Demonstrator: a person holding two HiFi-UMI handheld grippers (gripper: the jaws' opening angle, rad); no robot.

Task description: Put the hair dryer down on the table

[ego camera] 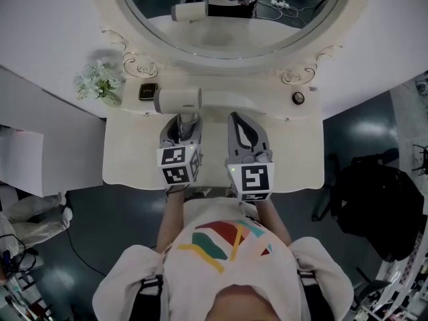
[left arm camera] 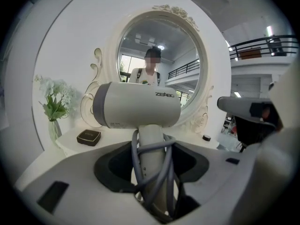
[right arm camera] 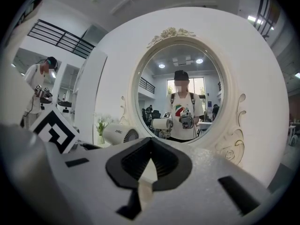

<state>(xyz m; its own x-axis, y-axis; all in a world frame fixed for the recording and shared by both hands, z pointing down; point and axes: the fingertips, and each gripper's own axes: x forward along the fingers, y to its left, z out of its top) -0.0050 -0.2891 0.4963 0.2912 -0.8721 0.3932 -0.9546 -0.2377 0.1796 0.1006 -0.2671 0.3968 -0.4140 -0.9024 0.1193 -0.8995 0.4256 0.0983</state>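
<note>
The left gripper (ego camera: pixel 187 120) clamps the handle of the white hair dryer with a grey rear band (ego camera: pixel 178 100), held low over the table at that claw's 12 o'clock. The right gripper (ego camera: pixel 235 117) is closed on nothing.

Likely trouble:
- The grey cord (left arm camera: pixel 135 158) looped round the handle may snag the jaws at release.
- The barrel may knock the small black box (ego camera: pixel 148 91) at its 9 o'clock.

The cream scalloped dressing table (ego camera: pixel 294 159) backs onto 1 oval mirror (ego camera: pixel 221 39), with pale flowers (ego camera: pixel 99 82) at 10 o'clock. Below it lies a dark grey floor (ego camera: pixel 80 239).

Cream table (ego camera: pixel 294 154): flower vase (ego camera: pixel 100 85), dark box (ego camera: pixel 148 91), small round object (ego camera: pixel 297 97).
</note>
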